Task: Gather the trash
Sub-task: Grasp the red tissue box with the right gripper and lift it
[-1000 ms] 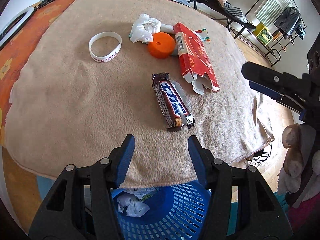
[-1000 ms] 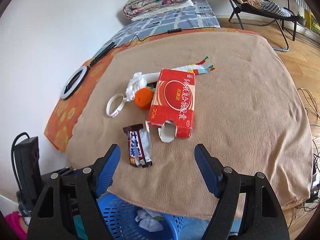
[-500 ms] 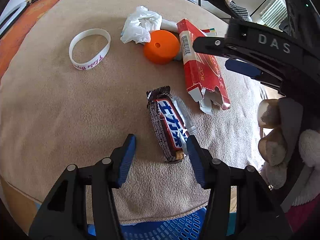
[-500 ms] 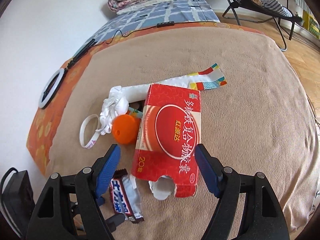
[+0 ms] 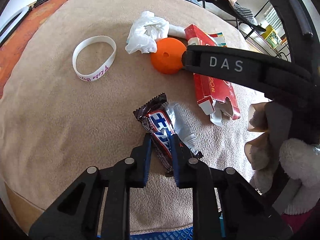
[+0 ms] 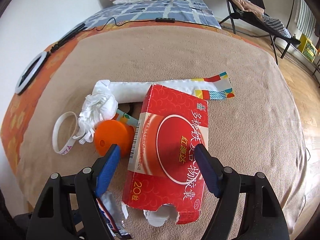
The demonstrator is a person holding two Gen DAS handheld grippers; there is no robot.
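Observation:
My left gripper is shut on the candy bar wrapper, which lies on the beige blanket. My right gripper is open and straddles the torn red carton, its left finger beside the orange cap. The carton, the cap and crumpled white tissue also show in the left wrist view. The wrapper's end shows below my right gripper's left finger.
A white wristband lies left of the tissue. A white sock with a patterned end lies behind the carton. A blue basket rim sits below the bed edge. A ring light lies far left.
My left gripper moved forward and closed on the candy bar wrapper. My right gripper advanced over the red carton, staying open.

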